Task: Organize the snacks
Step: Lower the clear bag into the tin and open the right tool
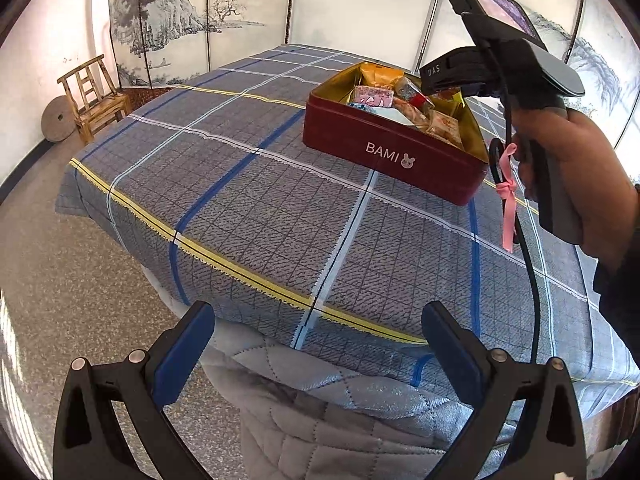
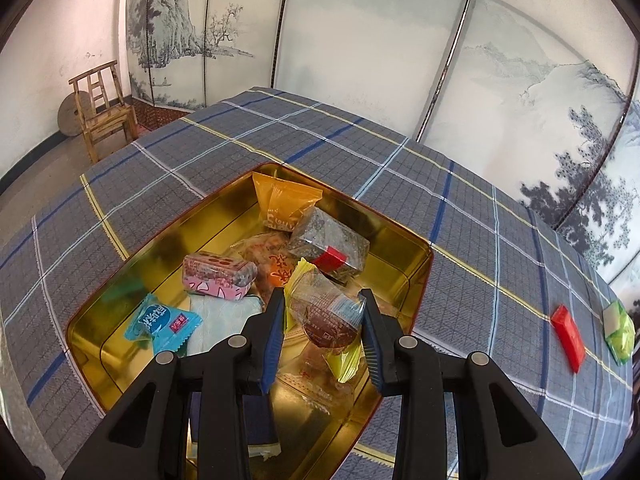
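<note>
Bedspread (image 2: 460,240) plaid, carrying red tin (image 1: 384,152) full of snacks. Right gripper (image 2: 324,320) over tin, clamped on clear-wrapped brown snack (image 2: 326,314). Left gripper (image 1: 318,340) spread apart, holding nothing. Red packet (image 2: 568,338), green packet (image 2: 620,330) lie outside tin.

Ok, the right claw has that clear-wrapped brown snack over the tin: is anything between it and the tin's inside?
Nothing visible blocks it. The right claw holds the brown snack directly above the open tin, which has no lid on. Only the snacks already lying inside, such as the pink pack, are below it.
</note>
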{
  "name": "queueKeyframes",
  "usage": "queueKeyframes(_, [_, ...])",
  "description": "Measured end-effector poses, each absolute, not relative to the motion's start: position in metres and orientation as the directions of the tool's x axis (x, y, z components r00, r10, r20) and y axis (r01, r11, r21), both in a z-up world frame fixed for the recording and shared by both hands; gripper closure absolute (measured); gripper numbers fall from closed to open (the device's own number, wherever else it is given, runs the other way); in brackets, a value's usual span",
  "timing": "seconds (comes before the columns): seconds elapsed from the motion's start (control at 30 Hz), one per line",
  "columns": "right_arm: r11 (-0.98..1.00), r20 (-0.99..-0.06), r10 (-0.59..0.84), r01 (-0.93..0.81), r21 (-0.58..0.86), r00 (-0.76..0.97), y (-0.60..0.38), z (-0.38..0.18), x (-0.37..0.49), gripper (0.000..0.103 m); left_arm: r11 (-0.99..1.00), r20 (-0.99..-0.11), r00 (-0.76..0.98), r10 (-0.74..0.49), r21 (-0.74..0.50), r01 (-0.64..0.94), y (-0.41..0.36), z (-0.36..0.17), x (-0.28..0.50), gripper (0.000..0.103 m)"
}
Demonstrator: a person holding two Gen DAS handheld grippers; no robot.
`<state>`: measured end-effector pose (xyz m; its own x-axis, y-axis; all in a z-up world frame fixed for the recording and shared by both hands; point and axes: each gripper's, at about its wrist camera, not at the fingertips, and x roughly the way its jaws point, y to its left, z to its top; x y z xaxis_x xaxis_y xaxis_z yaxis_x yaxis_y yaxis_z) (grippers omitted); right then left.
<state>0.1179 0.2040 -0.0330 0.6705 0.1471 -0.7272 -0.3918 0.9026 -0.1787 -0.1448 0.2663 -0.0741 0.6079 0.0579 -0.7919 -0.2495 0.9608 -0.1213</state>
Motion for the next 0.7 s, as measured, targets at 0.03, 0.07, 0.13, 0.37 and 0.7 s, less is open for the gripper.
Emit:
queueKeyframes(0.03, [0.902, -0.728, 0.147, -0.393, -0.179, 0.670, 0.205, -0.034, 0.118, 0.066, 0.961, -0.793, 0.607, 0.059, -0.120, -0.249, 0.266, -0.074, -0.145, 0.001])
queueKeyframes(0.07, [0.902, -0.729, 0.147, -0.394, -0.179, 0.668, 0.206, -0.035, 0.118, 0.066, 0.961, -0.793, 0.606, 0.059, -0.118, -0.249, 0.265, -0.074, -0.144, 0.001])
queueKeyframes(0.13, [0.901, -0.733, 0.150, -0.398, -0.176, 0.663, 0.207, -0.037, 0.118, 0.066, 0.961, -0.794, 0.605, 0.060, -0.117, -0.249, 0.265, -0.075, -0.144, 0.001])
queueKeyframes(0.37, [0.898, -0.752, 0.174, -0.416, -0.144, 0.636, 0.210, -0.047, 0.120, 0.066, 0.963, -0.796, 0.601, 0.069, -0.104, -0.249, 0.262, -0.074, -0.143, 0.001])
queueKeyframes(0.7, [0.876, -0.700, 0.339, -0.483, -0.009, 0.628, 0.185, -0.033, 0.112, 0.042, 0.966, -0.788, 0.609, 0.091, -0.080, -0.247, 0.255, -0.064, -0.143, 0.001])
